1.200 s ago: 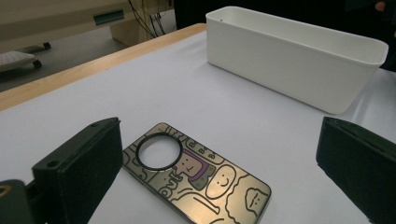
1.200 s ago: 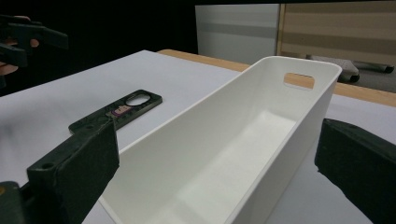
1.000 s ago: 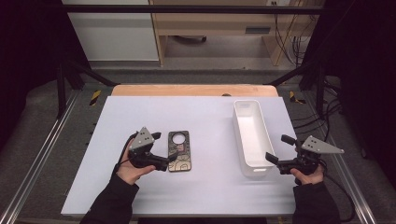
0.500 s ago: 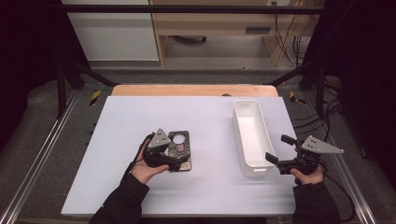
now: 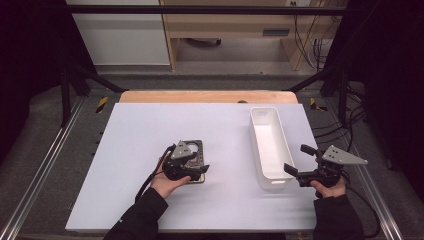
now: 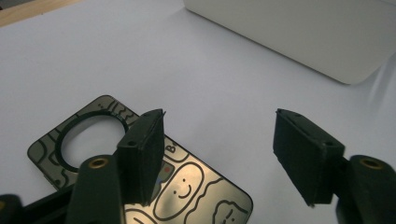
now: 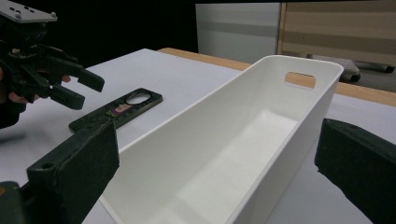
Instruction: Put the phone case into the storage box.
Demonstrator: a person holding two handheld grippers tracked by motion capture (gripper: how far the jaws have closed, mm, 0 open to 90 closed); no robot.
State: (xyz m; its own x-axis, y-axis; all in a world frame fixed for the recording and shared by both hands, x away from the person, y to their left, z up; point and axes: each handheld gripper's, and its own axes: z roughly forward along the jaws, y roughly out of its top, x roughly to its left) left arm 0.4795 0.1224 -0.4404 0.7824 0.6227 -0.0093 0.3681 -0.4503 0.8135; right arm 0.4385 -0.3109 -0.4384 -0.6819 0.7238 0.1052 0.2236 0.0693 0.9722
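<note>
A dark phone case (image 5: 196,148) with cartoon drawings and a round camera opening lies flat on the white table. My left gripper (image 5: 197,172) hovers over its near end. In the left gripper view the left gripper (image 6: 219,154) has one jaw above the phone case (image 6: 187,186) and the other over bare table; the jaws have just been closing, and nothing is pressed between them. My right gripper (image 5: 299,160) stands open, and in the right gripper view the right gripper (image 7: 217,177) has its jaws flanking the near end of a long white bin (image 7: 187,135), apart from its walls.
The white bin (image 5: 256,145) stands lengthwise right of centre and holds nothing. The white table top (image 5: 140,130) ends in a wooden strip (image 5: 200,96) at the back. Metal rails run along both sides. The left gripper (image 7: 86,91) shows beyond the case (image 7: 126,109).
My left hand moved right and down onto the near end of the phone case, and its jaws narrowed. The right gripper and the bin kept still.
</note>
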